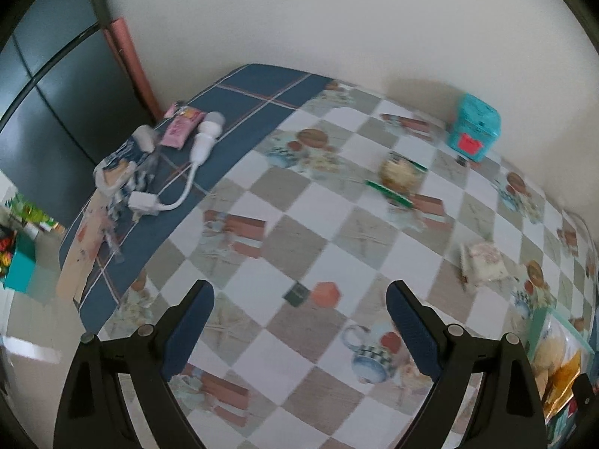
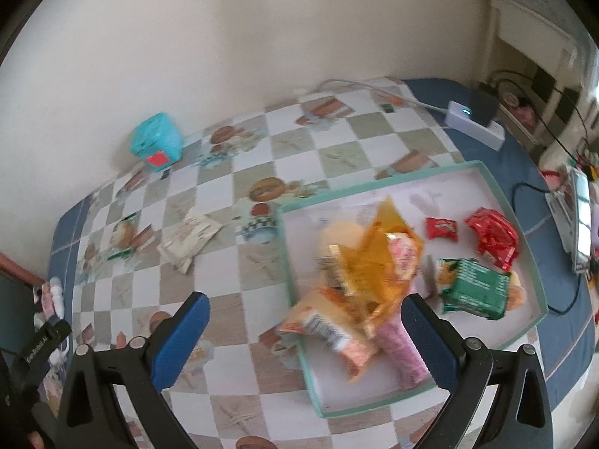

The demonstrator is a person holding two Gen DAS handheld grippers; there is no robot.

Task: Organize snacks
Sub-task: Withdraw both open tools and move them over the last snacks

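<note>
My left gripper [image 1: 299, 321] hangs open over the checkered tablecloth with nothing between its fingers. Beyond it lie a round snack in a green-edged wrapper [image 1: 397, 179] and a pale snack packet [image 1: 483, 262]. My right gripper [image 2: 307, 336] is open too, above the near left corner of a teal-rimmed white tray [image 2: 378, 186]. In the tray are a pile of orange packets [image 2: 367, 262], a pink packet [image 2: 404, 351], a green packet [image 2: 475, 284] and two red packets [image 2: 494, 239]. The pale packet [image 2: 191, 239] and the green-edged snack [image 2: 127, 235] lie on the cloth left of the tray.
A teal box [image 1: 475, 127] with a red label stands by the wall. At the table's left end lie a pink packet [image 1: 179, 131], a white device with a cable [image 1: 206, 138] and crumpled wrappers. A white power strip [image 2: 475, 123] with cables sits behind the tray.
</note>
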